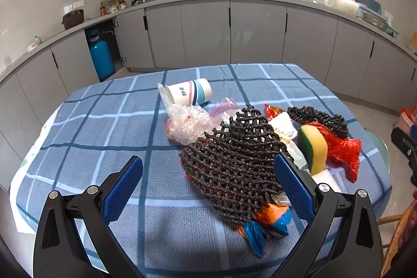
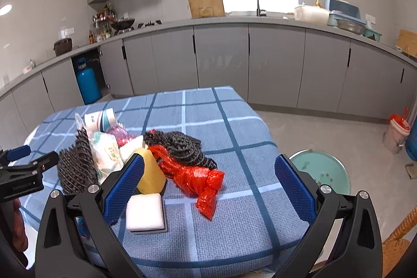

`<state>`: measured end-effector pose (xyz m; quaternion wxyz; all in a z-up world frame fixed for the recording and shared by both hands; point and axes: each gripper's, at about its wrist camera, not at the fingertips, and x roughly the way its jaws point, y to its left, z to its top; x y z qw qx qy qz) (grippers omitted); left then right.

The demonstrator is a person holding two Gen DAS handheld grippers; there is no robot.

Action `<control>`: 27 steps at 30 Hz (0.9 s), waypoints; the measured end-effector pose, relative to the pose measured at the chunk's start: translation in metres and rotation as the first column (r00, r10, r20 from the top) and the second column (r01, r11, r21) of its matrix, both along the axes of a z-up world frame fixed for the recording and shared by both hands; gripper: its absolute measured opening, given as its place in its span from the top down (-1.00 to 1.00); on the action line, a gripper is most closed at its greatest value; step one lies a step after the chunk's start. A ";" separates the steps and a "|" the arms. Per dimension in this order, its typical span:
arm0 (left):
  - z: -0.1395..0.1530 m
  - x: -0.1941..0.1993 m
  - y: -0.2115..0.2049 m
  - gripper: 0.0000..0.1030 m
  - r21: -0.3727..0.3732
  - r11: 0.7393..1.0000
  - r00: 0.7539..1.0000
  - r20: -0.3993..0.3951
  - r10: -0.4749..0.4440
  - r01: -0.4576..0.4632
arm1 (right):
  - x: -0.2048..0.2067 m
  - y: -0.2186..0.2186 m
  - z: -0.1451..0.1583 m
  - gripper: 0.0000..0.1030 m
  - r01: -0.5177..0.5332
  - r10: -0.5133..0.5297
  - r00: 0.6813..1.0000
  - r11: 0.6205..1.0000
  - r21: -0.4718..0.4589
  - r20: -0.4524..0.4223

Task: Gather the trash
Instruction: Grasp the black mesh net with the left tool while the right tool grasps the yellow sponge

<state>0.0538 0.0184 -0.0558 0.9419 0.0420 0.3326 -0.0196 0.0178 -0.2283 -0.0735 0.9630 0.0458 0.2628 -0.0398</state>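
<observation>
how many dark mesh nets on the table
2: a big mesh net in front of the left gripper, a smaller mesh net behind the red bag. More may be hidden.

Tablecloth point(image 2: 234, 137): woven, matt, coarse. Red bag point(image 2: 198, 180): glossy crinkled plastic. Black net point(image 1: 234, 160): knotted cord. Gripper pads point(image 1: 122, 186): ribbed blue rubber.

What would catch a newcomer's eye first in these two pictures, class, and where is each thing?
The heap of trash in the middle of the blue checked tablecloth stands out first: a dark mesh bag, a bright red plastic bag at the heap's right side, and a yellow sponge between them. Behind the heap a striped paper cup lies on its side. Both the left gripper and the right gripper hover open over the table.
</observation>
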 end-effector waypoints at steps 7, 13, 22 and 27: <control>-0.025 0.023 -0.002 -0.22 -0.036 0.998 0.996 -0.075 -0.050 0.047 | 0.026 -0.001 -0.022 -0.91 0.011 -0.012 0.998 1.000 -0.012 -0.064; -0.031 0.027 -0.005 0.97 -0.076 0.992 0.990 -0.093 -0.108 0.102 | 0.041 -0.003 -0.041 -0.91 0.020 -0.021 0.992 1.000 -0.012 -0.123; 0.005 0.011 0.000 0.98 -0.072 0.989 0.992 0.014 -0.128 0.129 | 0.047 0.025 -0.027 -0.91 -0.048 0.044 0.995 0.998 -0.048 -0.090; 0.007 0.010 0.006 -0.79 -0.072 0.993 0.995 0.002 -0.095 0.095 | 0.051 0.044 -0.021 -0.91 -0.093 0.088 0.993 0.994 -0.064 -0.073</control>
